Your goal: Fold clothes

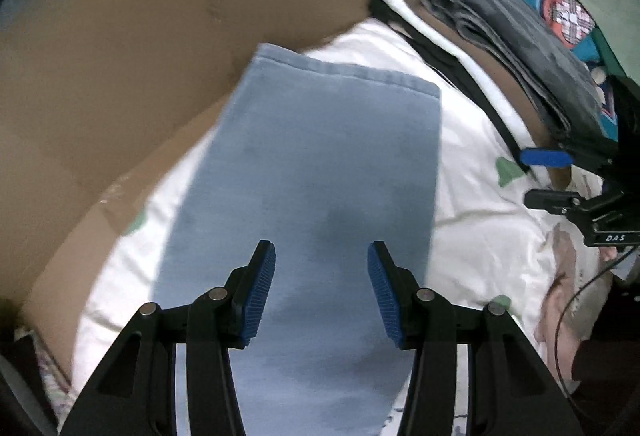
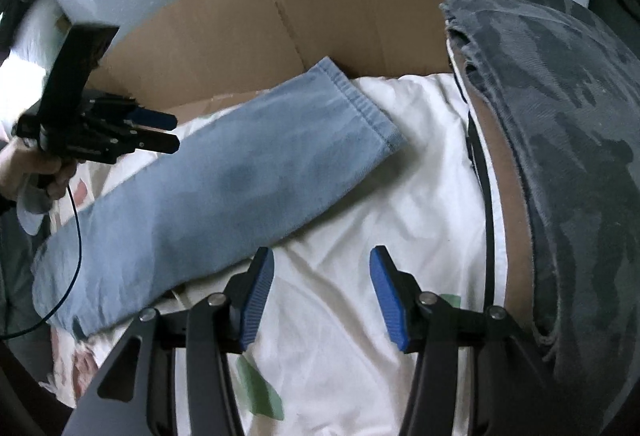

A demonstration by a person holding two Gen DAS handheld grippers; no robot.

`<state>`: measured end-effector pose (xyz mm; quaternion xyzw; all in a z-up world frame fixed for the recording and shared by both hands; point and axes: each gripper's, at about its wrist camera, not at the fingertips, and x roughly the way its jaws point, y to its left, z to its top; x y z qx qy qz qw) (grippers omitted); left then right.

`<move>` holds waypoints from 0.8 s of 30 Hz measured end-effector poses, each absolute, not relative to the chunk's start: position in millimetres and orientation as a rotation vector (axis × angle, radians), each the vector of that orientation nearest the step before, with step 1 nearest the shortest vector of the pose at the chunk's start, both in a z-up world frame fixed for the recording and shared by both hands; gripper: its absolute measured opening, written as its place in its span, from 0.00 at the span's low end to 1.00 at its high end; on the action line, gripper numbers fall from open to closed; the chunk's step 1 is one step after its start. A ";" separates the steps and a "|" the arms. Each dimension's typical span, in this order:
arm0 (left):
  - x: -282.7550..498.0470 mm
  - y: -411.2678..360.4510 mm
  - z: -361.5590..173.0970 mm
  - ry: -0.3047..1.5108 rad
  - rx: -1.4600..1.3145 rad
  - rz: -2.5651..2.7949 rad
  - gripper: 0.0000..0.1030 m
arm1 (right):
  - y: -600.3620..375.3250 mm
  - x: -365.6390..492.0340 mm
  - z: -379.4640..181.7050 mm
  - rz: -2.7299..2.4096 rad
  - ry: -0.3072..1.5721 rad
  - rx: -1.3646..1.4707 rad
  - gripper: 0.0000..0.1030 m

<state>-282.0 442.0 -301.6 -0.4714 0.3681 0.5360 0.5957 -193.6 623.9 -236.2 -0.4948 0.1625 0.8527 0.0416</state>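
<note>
A light blue jeans leg (image 1: 304, 164) lies flat on the white printed sheet (image 1: 480, 196), its hem toward the cardboard. My left gripper (image 1: 322, 278) hovers open just over the denim, with nothing between its blue pads. In the right wrist view the same leg (image 2: 208, 188) runs diagonally from lower left up to its hem. My right gripper (image 2: 322, 288) stands open over the bare sheet (image 2: 360, 196), beside the leg's lower edge and holding nothing. Each gripper shows in the other's view: the right gripper (image 1: 536, 178) at the right edge, the left gripper (image 2: 168, 132) in a person's hand at the left.
A tall cardboard wall (image 1: 120, 56) bounds the far and left side of the sheet. A stack of folded clothes (image 2: 560, 116), with grey camouflage fabric on top, lies along the right. A black cable (image 2: 76, 236) hangs from the left gripper over the jeans.
</note>
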 end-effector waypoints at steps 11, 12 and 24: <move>-255.4 449.9 -318.2 0.788 -1.136 1.178 0.69 | 616.5 -195.8 -259.2 2.617 0.513 -1.536 0.67; -253.5 450.9 -319.1 0.781 -1.138 1.170 0.81 | 615.3 -196.2 -261.2 2.621 0.509 -1.537 0.74; -230.0 471.5 -340.6 0.769 -1.135 1.123 0.81 | 618.8 -192.5 -279.1 2.594 0.508 -1.560 0.77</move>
